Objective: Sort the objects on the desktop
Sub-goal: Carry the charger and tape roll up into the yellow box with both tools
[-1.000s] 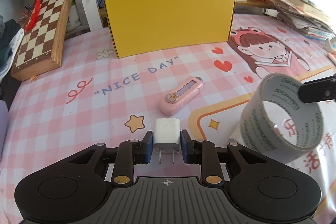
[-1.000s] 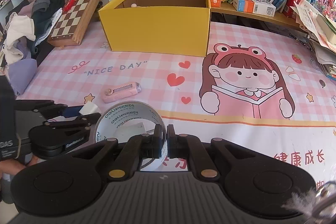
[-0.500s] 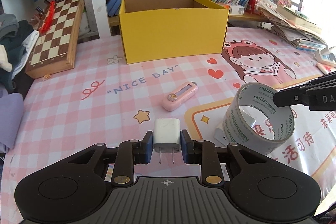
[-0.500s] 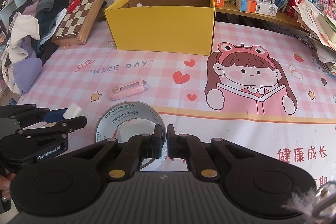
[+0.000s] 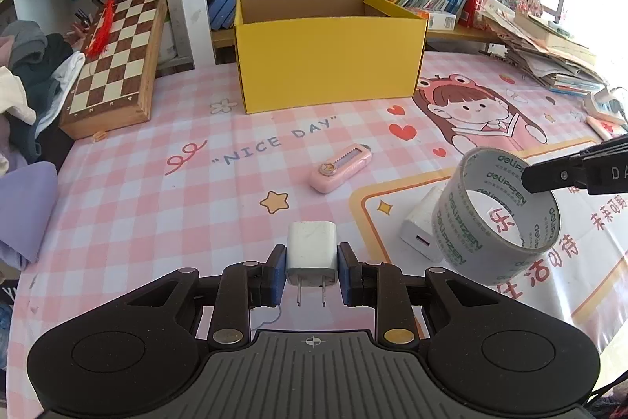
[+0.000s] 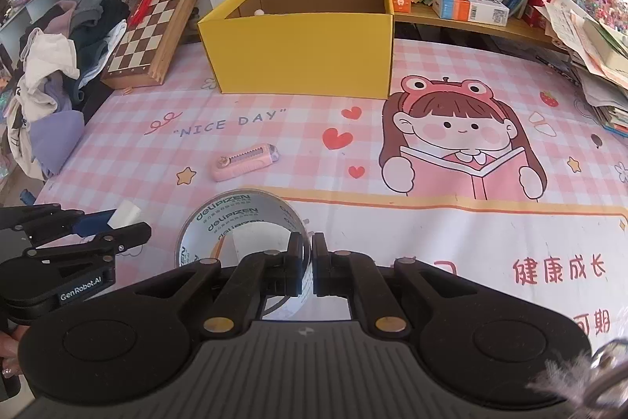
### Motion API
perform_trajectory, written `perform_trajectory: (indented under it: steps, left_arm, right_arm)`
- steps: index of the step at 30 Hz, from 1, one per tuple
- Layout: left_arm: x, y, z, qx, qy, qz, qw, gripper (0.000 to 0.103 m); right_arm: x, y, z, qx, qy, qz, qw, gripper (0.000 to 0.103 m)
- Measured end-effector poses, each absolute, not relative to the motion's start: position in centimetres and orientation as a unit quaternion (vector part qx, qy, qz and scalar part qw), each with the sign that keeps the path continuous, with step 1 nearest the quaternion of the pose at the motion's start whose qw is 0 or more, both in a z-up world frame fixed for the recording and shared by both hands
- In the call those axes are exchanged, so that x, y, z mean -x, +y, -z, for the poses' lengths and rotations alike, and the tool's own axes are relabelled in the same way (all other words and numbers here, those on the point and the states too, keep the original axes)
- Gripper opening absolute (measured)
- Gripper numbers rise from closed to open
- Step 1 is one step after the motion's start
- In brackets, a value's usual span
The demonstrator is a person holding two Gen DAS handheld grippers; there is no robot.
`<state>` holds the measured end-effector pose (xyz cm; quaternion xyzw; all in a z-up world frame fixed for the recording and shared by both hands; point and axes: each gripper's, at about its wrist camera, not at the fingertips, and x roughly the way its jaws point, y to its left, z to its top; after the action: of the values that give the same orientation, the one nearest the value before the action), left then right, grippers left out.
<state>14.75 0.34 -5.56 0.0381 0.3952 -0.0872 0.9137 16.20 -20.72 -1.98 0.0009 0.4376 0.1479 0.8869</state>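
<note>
Both loads ride short of the box (image 5: 329,59): left gripper (image 5: 312,271) clamps the charger (image 5: 312,254), prongs rearward; right gripper (image 6: 308,271) pinches the tape (image 6: 239,218) wall; box straight ahead, nearer the left

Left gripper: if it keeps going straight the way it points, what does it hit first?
Probably the pink utility knife, lying on the mat just ahead of the left gripper and its held white charger plug. If it's carried higher, the yellow box comes first; height is unclear.
</note>
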Motion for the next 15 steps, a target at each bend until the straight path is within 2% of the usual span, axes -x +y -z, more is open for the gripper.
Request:
perform_trajectory:
  steps: [15]
  left_arm:
    - [-14.3, 0.4, 2.7, -0.03, 0.368, 0.117, 0.922, 0.025]
  right_arm:
    - [-16.5, -21.0, 0.9, 0.01, 0.438, -0.158, 0.885, 0.005]
